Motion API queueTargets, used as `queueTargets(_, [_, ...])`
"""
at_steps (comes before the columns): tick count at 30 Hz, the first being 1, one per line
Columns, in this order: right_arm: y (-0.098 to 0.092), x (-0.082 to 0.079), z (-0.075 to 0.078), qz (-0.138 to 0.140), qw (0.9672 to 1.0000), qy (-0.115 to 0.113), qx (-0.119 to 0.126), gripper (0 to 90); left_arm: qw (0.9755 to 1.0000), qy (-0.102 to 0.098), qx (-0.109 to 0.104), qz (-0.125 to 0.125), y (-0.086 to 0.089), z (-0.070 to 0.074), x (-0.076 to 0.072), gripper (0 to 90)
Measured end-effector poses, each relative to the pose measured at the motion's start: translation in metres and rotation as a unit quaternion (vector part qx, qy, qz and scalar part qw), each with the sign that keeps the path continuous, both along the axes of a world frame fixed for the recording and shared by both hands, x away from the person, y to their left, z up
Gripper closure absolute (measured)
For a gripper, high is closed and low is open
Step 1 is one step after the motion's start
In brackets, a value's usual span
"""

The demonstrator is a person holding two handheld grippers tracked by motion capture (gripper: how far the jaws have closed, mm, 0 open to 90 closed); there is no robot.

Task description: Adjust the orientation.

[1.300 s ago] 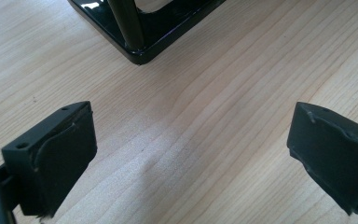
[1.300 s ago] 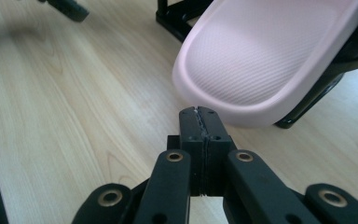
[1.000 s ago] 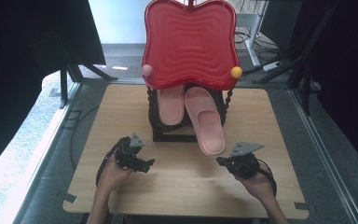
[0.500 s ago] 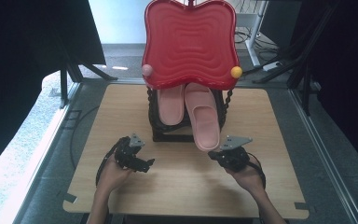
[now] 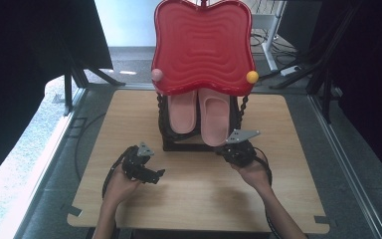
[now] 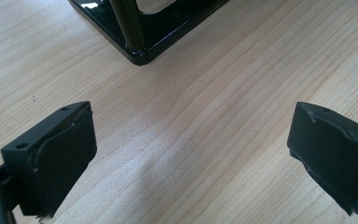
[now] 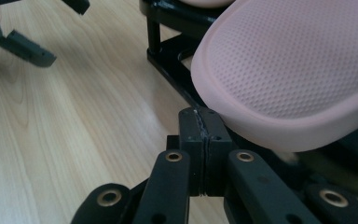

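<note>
The left gripper (image 5: 146, 169) sits low over the bare wooden worktop (image 5: 194, 194), held in the person's left hand (image 5: 119, 186), and its fingers (image 6: 51, 158) are released and spread wide, with nothing between them but wood grain; in the left gripper view a corner of the black rack (image 6: 142, 44) lies just ahead of them, apart from both pads. The right gripper (image 7: 200, 135), held in the person's right hand (image 5: 253, 172), has its fingers clenched tight together, pad against pad, with nothing visibly caught between them. In the right gripper view their tips sit right at the lower rim of the right pink slipper (image 7: 298, 70), whose dotted sole faces the camera; whether they actually touch it or only sit just under its edge I cannot tell. From the high view this gripper is at the front right corner of the rack, just below the toe of that slipper (image 5: 215, 114), which hangs over the rack's front edge. The left pink slipper (image 5: 183, 110) lies beside it on the rack, both partly under a red wavy tray (image 5: 203, 45) that stands upright at the back, with a pink ball (image 5: 156, 75) and a yellow ball (image 5: 252, 76) at its lower corners. No brand, label or writing can be read on anything.
</note>
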State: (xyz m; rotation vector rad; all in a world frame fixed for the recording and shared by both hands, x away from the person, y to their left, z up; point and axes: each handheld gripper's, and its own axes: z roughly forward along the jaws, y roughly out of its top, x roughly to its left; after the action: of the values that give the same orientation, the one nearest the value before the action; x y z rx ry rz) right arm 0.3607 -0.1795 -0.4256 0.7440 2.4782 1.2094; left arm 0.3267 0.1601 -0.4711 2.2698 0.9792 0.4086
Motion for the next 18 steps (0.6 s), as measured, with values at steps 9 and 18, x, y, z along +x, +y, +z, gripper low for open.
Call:
queueTargets(9, [0.011,0.019,0.006,-0.006,0.9999,-0.003,0.015,88.3,1.0,0.001,-0.001,0.001,0.002,0.001,0.0,1.2])
queueTargets(18, [0.016,0.036,0.01,-0.007,0.9994,0.009,0.033,86.0,1.0,0.002,-0.002,0.0,0.001,0.0,0.0,0.9])
